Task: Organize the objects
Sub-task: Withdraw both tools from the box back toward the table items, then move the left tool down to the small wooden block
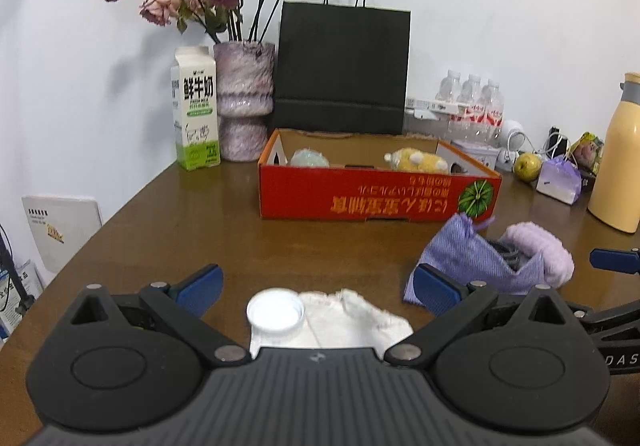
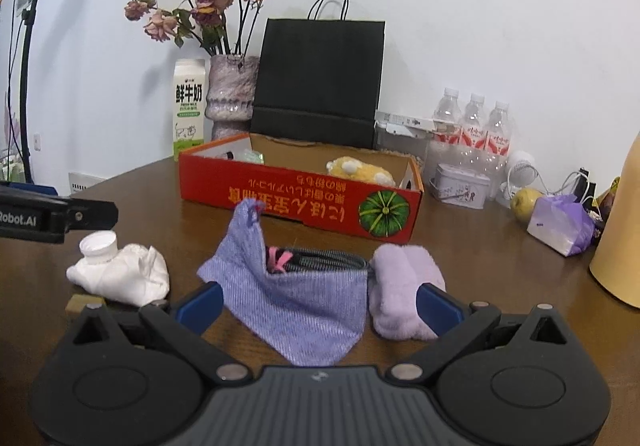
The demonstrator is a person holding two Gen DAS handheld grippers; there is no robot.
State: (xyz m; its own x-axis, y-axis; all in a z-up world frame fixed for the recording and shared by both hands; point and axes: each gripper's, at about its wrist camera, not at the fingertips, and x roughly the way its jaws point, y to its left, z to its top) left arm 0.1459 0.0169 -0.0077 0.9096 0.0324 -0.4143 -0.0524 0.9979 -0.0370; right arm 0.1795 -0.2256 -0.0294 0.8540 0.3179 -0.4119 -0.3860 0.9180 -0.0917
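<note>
Two items boxed, three loose on the table; task judged partly done.

Red box (image 2: 300, 194) holds a yellow plush (image 2: 360, 171) and a pale green item (image 1: 309, 158). Left gripper (image 1: 316, 288), jaws apart, straddles the white pouch (image 1: 332, 316) at 6 o'clock. Right gripper (image 2: 318, 304), jaws apart, empty, brackets the purple pouch (image 2: 296, 294); lilac towel (image 2: 400, 286) lies at its 3 o'clock, touching.

Two low wrist views, side by side, facing the wall, sharing red box (image 1: 376, 194) (image 2: 304, 198) and table (image 1: 160, 230) (image 2: 480, 246)

Milk carton (image 1: 196, 110), vase (image 1: 245, 102), black bag (image 1: 342, 66)
</note>
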